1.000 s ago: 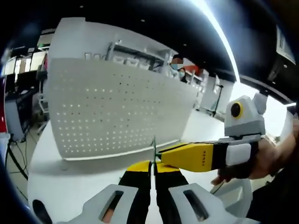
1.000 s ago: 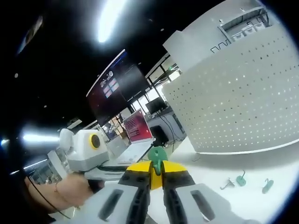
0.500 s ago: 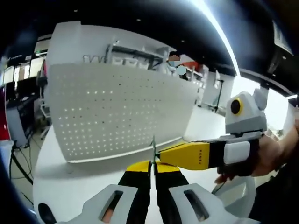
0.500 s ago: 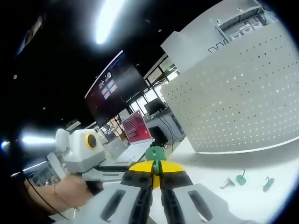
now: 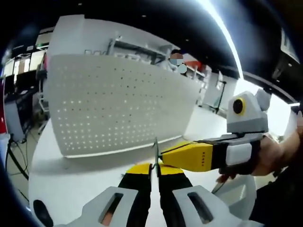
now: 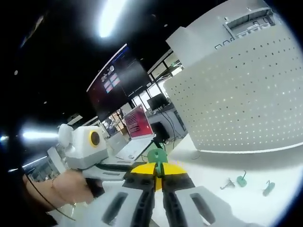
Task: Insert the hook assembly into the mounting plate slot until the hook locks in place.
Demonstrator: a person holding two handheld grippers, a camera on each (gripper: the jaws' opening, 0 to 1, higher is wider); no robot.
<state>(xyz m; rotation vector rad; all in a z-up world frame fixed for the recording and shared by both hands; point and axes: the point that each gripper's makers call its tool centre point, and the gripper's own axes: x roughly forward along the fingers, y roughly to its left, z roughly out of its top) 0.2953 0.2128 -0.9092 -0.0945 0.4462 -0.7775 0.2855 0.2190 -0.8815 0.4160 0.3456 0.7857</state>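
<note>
right claw (image 5: 162, 155): in the left gripper view its yellow tip sits slightly lower against the thin green plate (image 5: 156, 150) than a second ago.
small green plastic hook (image 6: 156, 158): barely shifted between the right claw's tips.
views: both cameras drift a little; white perforated pegboard panel (image 5: 118, 106) slides slightly in frame.

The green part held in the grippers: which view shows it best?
The right gripper view: the green part faces the camera as a round, broad piece above the right gripper. In the left gripper view it is edge-on, a thin sliver between the left gripper and right gripper.
</note>
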